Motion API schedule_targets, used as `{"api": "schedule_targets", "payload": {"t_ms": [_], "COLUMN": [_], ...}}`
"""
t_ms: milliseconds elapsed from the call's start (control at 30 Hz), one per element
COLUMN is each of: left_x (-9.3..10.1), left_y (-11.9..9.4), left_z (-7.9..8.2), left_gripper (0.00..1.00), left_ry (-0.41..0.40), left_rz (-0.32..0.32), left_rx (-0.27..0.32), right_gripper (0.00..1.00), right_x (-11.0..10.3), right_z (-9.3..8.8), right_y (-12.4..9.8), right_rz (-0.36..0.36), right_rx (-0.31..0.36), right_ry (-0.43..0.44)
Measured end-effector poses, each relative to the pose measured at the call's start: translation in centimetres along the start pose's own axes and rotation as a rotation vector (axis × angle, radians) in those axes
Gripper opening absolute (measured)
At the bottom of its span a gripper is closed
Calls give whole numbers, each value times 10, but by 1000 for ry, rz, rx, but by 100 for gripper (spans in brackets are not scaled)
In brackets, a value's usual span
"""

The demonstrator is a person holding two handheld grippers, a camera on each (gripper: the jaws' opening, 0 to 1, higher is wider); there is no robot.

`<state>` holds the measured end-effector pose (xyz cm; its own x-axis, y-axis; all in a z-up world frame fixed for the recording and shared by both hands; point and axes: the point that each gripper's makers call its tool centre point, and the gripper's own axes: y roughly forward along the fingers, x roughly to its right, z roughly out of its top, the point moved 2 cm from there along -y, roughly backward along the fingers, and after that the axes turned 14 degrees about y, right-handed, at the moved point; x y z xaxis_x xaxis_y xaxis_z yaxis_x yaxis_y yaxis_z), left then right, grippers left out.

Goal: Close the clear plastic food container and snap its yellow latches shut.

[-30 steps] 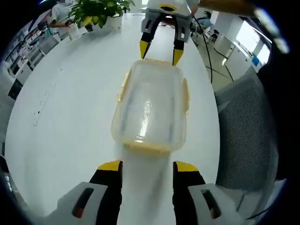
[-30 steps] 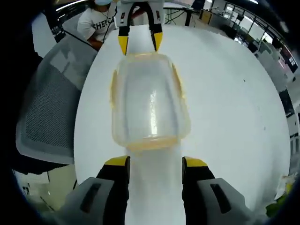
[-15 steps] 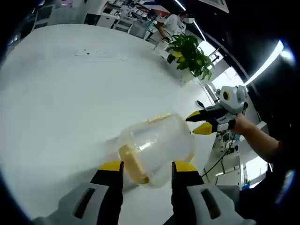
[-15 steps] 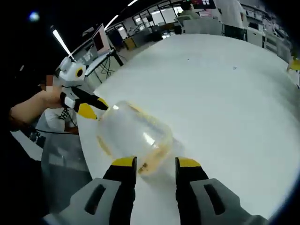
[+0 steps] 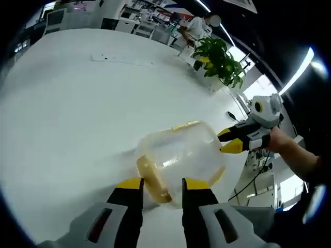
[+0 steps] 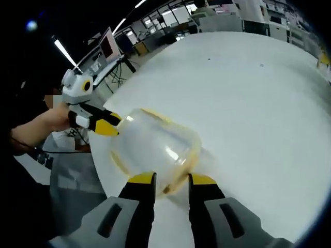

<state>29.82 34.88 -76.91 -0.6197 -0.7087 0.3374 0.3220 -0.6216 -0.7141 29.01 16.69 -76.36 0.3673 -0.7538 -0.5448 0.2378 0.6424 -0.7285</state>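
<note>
- My left gripper point(image 5: 161, 187) has two black jaws with yellow tips, rising from a pale grey body.
- Each grey shoulder of it carries a dark oval slot with a small reddish mark inside.
- My right gripper point(image 6: 171, 182) is built the same: yellow-tipped black jaws on grey moulded shoulders with dark slots.
- Seen from across, each tool has a white rounded housing above black jaw arms ending in pointed yellow tips.
- My hand point(image 5: 275, 142) on the right tool is bare, and so is the forearm behind it; I can see no sleeve.
</note>
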Motion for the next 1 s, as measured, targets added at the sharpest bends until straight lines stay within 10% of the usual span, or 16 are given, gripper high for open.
{"api": "schedule_targets", "payload": {"t_ms": [300,500,1000], "left_x": [4,5,5], "left_y": [2,6,4], "left_z": [0,1,2], "left_gripper": [20,20,21], "left_ry": [2,-41,-45], "left_rz": [22,35,39], "left_rx": [-3,1,-30], "right_gripper": [19,16,19], "right_x": [-1,0,-2], "right_z": [-1,-1,-1], "right_y": [1,5,4], "right_rz": [20,84,23], "right_rx": [-12,9,-7], "right_ry": [-46,92,95]}}
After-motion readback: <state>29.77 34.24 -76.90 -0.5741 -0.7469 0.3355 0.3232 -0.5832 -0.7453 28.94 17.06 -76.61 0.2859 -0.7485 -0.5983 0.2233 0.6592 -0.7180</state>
